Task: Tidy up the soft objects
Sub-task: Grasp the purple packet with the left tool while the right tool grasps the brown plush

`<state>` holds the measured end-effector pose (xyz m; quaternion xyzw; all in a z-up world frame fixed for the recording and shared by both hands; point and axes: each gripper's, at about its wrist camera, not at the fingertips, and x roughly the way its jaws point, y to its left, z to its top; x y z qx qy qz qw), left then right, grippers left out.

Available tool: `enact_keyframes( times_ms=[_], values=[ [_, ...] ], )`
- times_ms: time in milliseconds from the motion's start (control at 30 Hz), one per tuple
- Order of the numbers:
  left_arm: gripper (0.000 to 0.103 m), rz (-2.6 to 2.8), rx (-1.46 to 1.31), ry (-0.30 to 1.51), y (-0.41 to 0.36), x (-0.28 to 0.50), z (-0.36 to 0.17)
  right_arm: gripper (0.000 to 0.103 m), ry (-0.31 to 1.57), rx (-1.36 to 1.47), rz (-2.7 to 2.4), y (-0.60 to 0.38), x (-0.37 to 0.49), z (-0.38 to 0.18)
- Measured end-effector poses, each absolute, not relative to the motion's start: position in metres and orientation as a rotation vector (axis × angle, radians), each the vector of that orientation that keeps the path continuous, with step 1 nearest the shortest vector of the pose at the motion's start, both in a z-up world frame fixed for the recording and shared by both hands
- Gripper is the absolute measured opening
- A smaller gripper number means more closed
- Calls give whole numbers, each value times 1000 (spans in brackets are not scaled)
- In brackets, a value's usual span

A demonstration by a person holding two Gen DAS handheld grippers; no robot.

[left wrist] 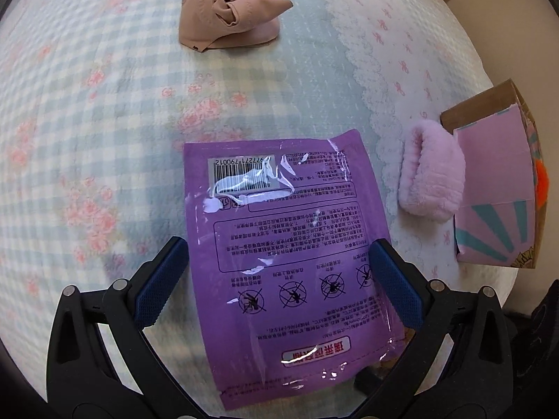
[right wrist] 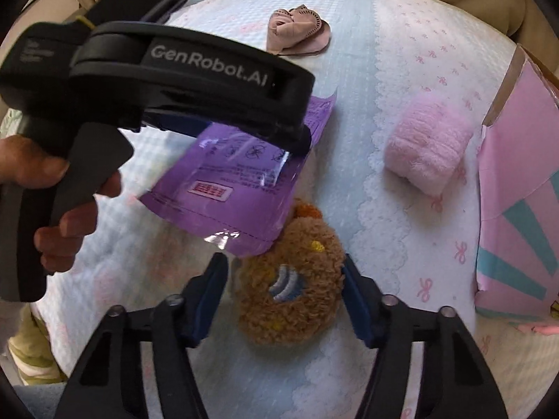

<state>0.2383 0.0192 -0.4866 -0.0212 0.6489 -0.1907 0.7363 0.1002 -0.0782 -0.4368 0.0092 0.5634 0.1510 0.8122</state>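
Note:
A purple plastic pouch (left wrist: 290, 251) lies between the wide-open fingers of my left gripper (left wrist: 279, 272); in the right wrist view the pouch (right wrist: 237, 188) sits under the left gripper body (right wrist: 174, 80), one corner resting on a brown plush toy (right wrist: 290, 286). My right gripper (right wrist: 284, 296) is open around the plush toy, fingers on either side of it. A pink fluffy roll (left wrist: 431, 171) (right wrist: 428, 145) lies beside a pink cardboard box (left wrist: 496, 188) (right wrist: 520, 188). A beige crumpled cloth (left wrist: 230, 10) (right wrist: 297, 31) lies farther back.
Everything rests on a bed with a blue checked floral cover (left wrist: 104, 122) and a white bow-print sheet (right wrist: 412, 52). The bed edge and floor show at the right in the left wrist view (left wrist: 506, 52). A hand (right wrist: 59, 209) holds the left gripper handle.

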Motion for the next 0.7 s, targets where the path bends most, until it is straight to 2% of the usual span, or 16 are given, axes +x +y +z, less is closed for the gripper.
enact_keyframes(
  times_ms=[133, 333, 400, 467, 633, 700],
  values=[
    [82, -458, -66, 1423, 12, 235, -483, 48, 1207, 46, 306, -82, 104, -439],
    [78, -463, -93, 1422, 4, 234, -480, 47, 1213, 55, 282, -80, 106, -440],
    [72, -465, -104, 1421, 9, 233, -478, 46, 1212, 72, 273, -82, 110, -439],
    [59, -482, -136, 1419, 11, 229, -476, 46, 1210, 90, 263, -85, 114, -438],
    [46, -494, -156, 1410, 10, 221, -469, 40, 1205, 106, 250, -90, 119, -432],
    [44, -494, -159, 1404, 6, 220, -467, 38, 1202, 115, 240, -92, 119, -431]
  ],
)
